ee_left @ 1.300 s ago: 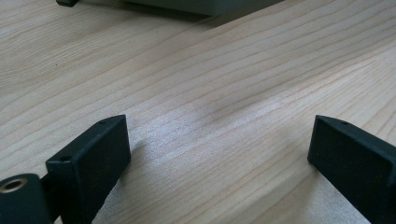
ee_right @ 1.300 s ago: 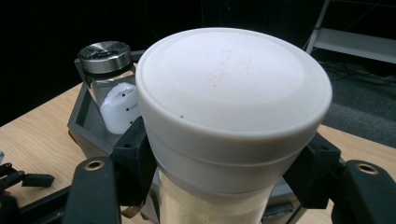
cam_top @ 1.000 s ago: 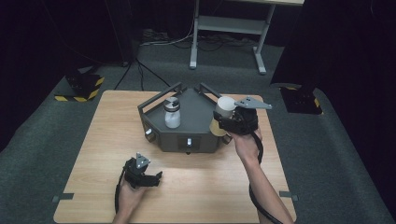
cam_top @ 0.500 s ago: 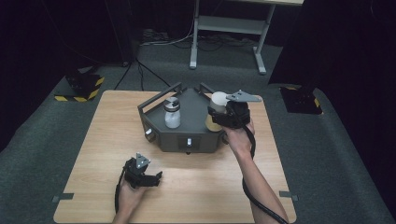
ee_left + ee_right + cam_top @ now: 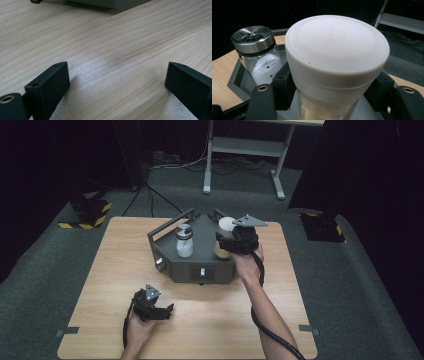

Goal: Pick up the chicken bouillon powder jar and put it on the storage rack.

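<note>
The wooden table (image 5: 100,285), pale with fine straight grain, stands on grey carpet (image 5: 360,285) in a dark room. A dark grey angular tray (image 5: 200,265) sits at its centre. The right gripper (image 5: 227,242) is clamped on a white-capped jar (image 5: 337,57) at the tray's 3 o'clock side. A steel-lidded glass jar (image 5: 258,53) stands at the tray's 10 o'clock. The left gripper (image 5: 167,310) rests at 7 o'clock, jaws spread wide apart.

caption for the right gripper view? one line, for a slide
Right gripper clamps a white-capped jar over the grey tray, beside a steel-lidded jar.
</note>
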`<state>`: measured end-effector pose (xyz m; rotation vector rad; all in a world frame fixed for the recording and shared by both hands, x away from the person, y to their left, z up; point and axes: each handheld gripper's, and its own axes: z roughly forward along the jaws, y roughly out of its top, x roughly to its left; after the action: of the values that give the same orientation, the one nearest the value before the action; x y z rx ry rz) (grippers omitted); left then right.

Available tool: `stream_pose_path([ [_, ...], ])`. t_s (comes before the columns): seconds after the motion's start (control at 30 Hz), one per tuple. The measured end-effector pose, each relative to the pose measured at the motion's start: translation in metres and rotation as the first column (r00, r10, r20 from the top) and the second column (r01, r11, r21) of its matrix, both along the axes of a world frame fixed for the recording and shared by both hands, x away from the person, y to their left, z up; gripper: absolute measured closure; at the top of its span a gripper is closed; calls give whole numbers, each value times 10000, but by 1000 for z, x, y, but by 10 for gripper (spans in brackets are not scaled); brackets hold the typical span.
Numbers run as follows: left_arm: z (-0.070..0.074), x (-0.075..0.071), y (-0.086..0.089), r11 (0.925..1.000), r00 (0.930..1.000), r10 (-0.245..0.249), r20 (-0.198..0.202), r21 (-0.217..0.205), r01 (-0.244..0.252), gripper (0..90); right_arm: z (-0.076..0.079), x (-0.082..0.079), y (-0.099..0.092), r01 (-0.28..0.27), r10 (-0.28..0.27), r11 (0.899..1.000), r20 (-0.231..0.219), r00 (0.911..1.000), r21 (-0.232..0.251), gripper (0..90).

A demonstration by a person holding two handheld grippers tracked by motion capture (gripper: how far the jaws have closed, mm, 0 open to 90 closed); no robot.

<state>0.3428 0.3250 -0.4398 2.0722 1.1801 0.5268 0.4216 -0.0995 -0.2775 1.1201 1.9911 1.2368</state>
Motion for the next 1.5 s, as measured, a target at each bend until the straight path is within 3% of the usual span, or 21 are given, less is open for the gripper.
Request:
stream_pose_path([
  [0.6, 0, 0, 0, 10000, 10000, -20, 6, 18, 20, 59, -13, 10, 14, 153, -155, 9997, -100, 9998, -190, 351],
  [1.5, 0, 0, 0, 10000, 10000, -43, 4, 32, 43, 63, -9, 15, 13, 125, -132, 9997, -347, 9993, -194, 342],
])
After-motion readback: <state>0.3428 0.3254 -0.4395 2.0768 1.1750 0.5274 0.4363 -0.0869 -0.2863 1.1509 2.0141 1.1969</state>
